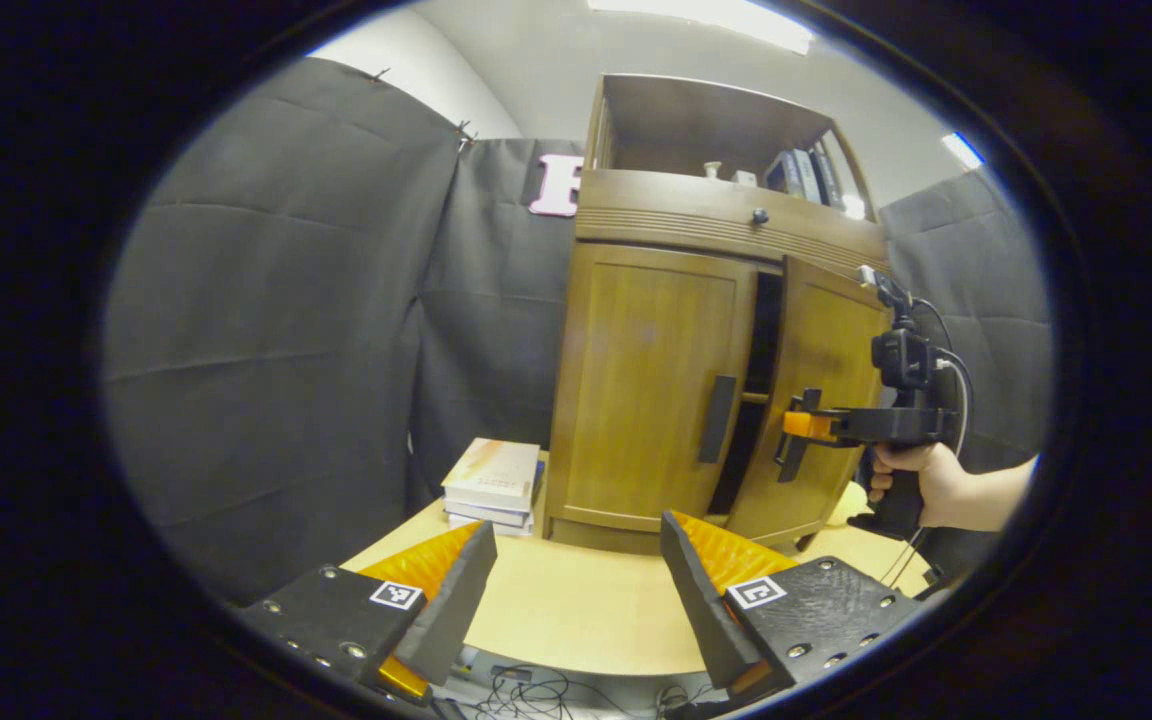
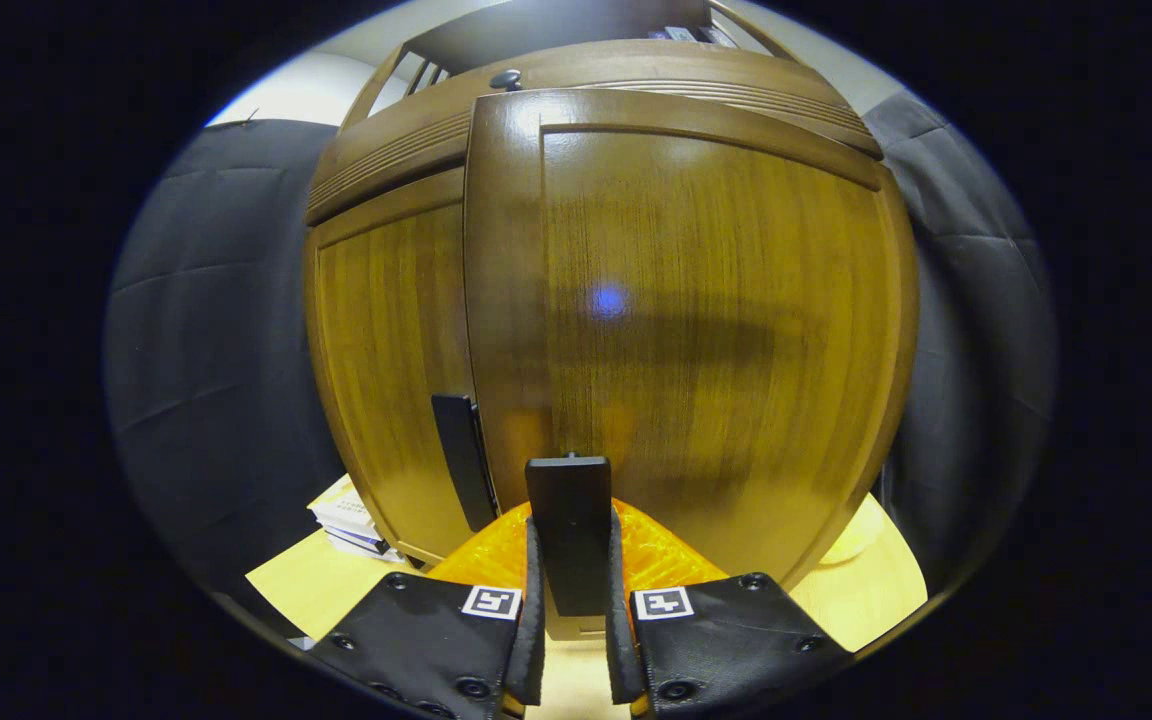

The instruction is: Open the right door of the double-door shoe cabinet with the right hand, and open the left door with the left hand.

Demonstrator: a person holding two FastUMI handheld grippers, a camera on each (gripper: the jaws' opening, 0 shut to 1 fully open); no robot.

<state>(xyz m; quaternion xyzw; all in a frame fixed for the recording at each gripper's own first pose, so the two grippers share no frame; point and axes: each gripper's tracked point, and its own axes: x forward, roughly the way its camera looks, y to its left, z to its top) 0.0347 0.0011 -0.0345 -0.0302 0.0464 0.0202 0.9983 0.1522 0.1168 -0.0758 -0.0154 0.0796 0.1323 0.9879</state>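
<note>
Cabinet: we take the shoe cabinet (image 1: 716,300) as our landmark, standing on the pale table (image 1: 576,610), doors facing us.
Right door: right door (image 1: 816,410) is ajar, its free edge swung out toward us, dark gap showing btw it and the left door.
Right gripper: in the right gripper view our right gripper (image 2: 570,590) is pinching the right handle (image 2: 568,535), a finger pressed on each side of the bar. In the left gripper view the same tool (image 1: 801,425) sits at that door's front with a hand (image 1: 921,480) on its grip.
Handle axis: both handles run vertical, so fingers must straddle them side to side (as the right ones do now).
Left door: left door (image 1: 651,385) looks flush w/ the cabinet front, not yet opened, we judge.
Left handle: left handle (image 1: 718,418) sits on that door's inner edge, right by the gap.
Left gripper: left gripper (image 1: 576,590) is spread wide, holding nothing, low over the table and well short of the cabinet.
Key relation: from the left gripper the left handle lies ahead, higher and a bit right of centre. Left hand is clearly the nearer free one.
Next, we reckon: lift and push fwd to the handle, wide fingers already suit a vertical bar.
Aside: books (image 1: 494,485) stacked just left of the cabinet base.
</note>
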